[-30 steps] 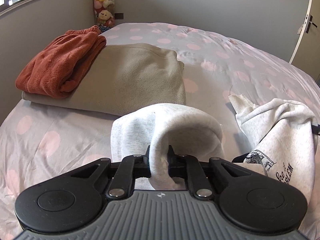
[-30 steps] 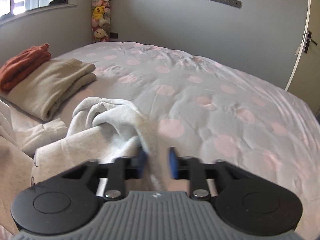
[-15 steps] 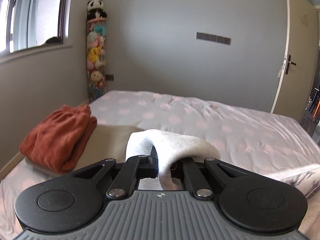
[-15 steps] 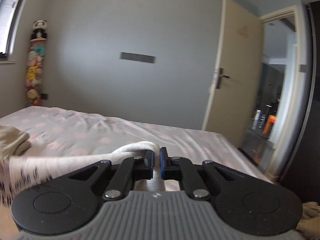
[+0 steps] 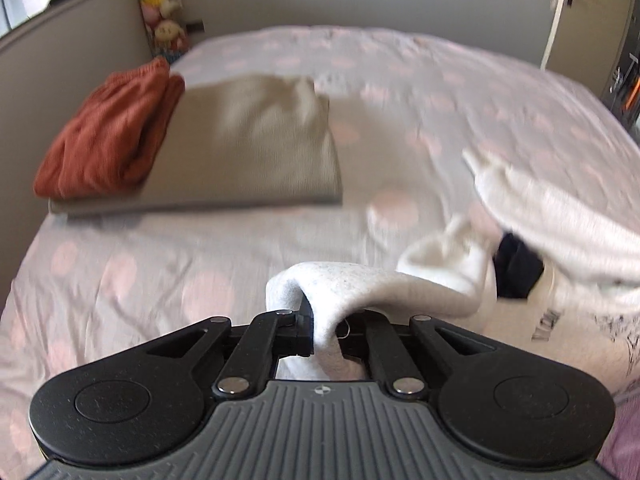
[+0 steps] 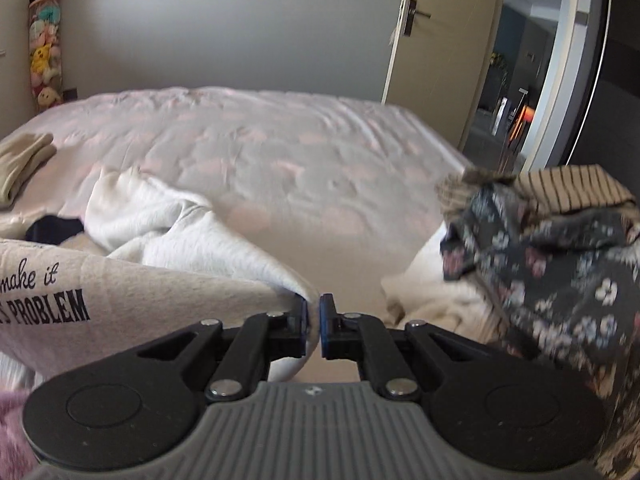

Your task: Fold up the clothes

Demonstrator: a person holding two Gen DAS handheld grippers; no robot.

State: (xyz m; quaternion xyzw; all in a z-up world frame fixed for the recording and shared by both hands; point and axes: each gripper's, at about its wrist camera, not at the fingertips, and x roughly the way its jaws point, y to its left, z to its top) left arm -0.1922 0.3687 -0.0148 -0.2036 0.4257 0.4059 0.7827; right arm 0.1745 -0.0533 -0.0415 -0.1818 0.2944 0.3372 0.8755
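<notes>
Grey printed cotton sweatshirt (image 6: pixel 132 280) clamped in shut jaws of both left gripper (image 5: pixel 325 330) and right gripper (image 6: pixel 314 326), above pink-dotted bed (image 5: pixel 400 92).

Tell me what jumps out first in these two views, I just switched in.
The light grey printed sweatshirt stretches between both tools: the left tool and the right tool are each clamped on an edge of it, above the pink-dotted bed. Folded rust and beige garments lie stacked far left; an unfolded floral pile sits right.
</notes>
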